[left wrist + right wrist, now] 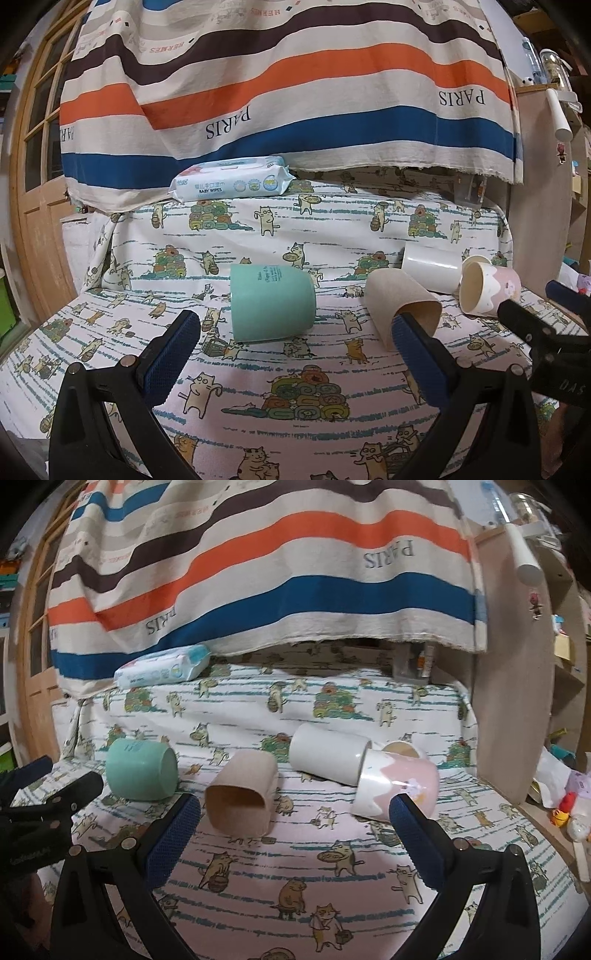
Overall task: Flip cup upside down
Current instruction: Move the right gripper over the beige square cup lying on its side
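Several cups lie on their sides on the cat-print tablecloth (303,373). A teal cup (271,302) lies ahead of my left gripper (295,328), which is open and empty, a little short of it. A beige cup (400,306) lies to its right, mouth toward me, then a white cup (430,271) and a pink-and-white cup (487,291). In the right wrist view my right gripper (295,812) is open and empty, with the beige cup (242,794) between its fingers' line and the pink cup (397,786) by the right fingertip. The teal cup (142,773) and white cup (328,757) also show there.
A pack of baby wipes (231,181) lies at the back of the table below a hanging striped cloth (288,85). A wooden door (33,184) stands at the left. A wooden panel (513,701) and cluttered shelves stand at the right. The right gripper (535,325) shows in the left view.
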A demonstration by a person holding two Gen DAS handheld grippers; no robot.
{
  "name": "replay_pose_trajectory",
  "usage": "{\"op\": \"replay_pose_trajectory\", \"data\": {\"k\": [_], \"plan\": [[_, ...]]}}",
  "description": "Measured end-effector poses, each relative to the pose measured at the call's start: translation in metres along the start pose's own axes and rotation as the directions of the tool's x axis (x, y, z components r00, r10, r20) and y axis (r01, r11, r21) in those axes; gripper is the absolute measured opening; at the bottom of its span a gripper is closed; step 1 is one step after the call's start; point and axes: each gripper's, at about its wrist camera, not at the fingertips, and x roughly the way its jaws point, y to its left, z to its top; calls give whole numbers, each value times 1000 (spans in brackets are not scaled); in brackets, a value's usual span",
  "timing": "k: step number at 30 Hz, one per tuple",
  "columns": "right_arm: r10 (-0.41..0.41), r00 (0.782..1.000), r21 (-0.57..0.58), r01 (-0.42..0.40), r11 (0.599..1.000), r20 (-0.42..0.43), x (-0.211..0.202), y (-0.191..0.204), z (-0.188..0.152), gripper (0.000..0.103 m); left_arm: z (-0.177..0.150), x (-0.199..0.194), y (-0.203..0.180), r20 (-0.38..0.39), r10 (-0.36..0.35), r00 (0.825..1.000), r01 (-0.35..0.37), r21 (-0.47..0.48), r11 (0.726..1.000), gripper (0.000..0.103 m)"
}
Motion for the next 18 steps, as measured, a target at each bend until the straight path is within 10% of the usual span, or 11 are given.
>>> {"op": "replay_pose_trajectory", "data": {"k": [18], "plan": [[-93, 987, -35, 90, 995, -130, -20, -9, 12, 103, 1, 7, 3, -42, 13, 999, -14, -14, 1000, 103]]}}
